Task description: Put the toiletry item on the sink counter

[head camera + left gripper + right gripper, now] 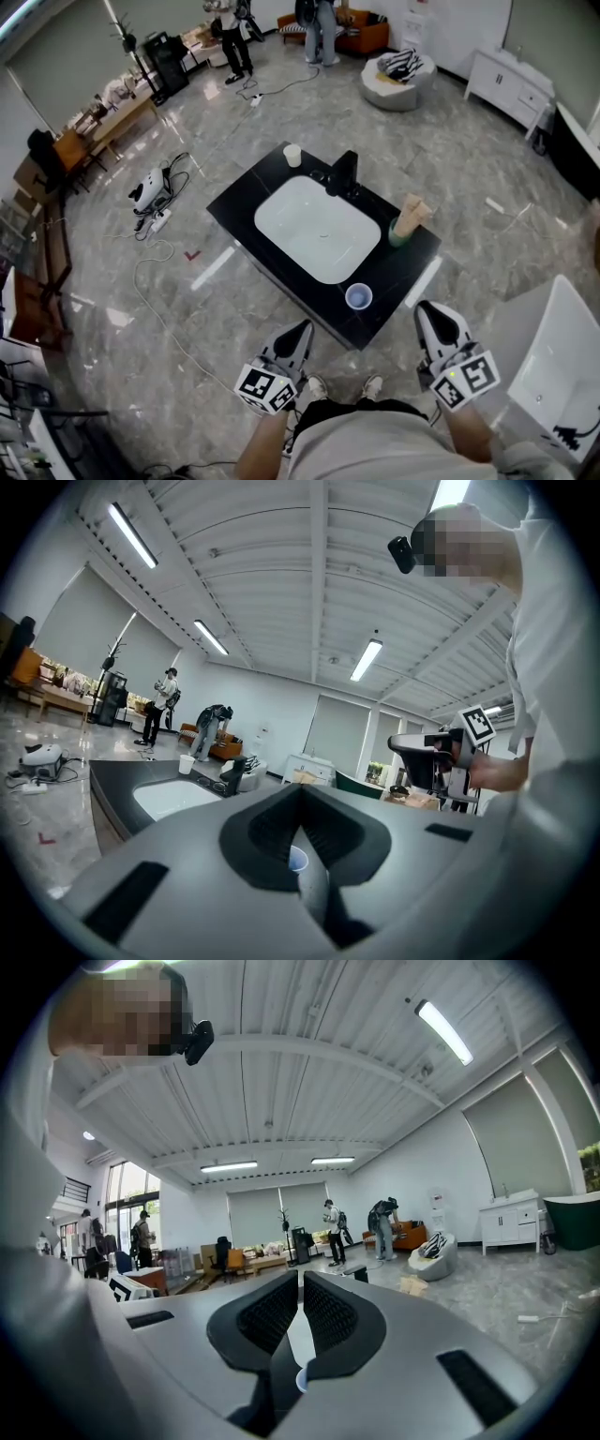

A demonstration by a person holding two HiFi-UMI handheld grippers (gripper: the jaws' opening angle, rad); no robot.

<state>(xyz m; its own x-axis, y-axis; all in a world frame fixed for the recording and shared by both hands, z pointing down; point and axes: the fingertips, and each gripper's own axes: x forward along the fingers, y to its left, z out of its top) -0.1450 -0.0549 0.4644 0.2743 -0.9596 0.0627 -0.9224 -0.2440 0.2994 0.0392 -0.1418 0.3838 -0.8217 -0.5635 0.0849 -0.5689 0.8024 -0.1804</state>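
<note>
A: Left gripper point(300, 330), how's it standing?
B: Person's holding it low, close to the body, tips aiming at the near corner of the sink counter point(246, 202). Jaws are pressing together, clenched, nothing btwn them.

A: Right gripper point(429, 313)?
B: Same. It's hanging level beside the left one, just short of the counter's near edge. Own view's showing the jaw tips meeting, clenched w/ nothing inside.

A: Toiletry item point(410, 220), where's it sitting?
B: Already on the counter. Tan piece in a green base, standing ahead of the right gripper, well apart from its tips. Neither gripper's touching it.

A: Anything btwn the two grippers?
B: Blue cup point(358, 297), sitting on the counter's near edge, ahead of both and roughly btwn them. It's also peeking through the slot below the left gripper's closed tips in that gripper's view.

A: Farther out?
B: White basin point(314, 230) is lying ahead of the left gripper, black faucet point(344, 173) standing beyond it. White cup point(292, 156) is sitting at the counter's far corner, well past the left tips. Two people are standing way off beyond the counter, near an orange sofa point(366, 37).
</note>
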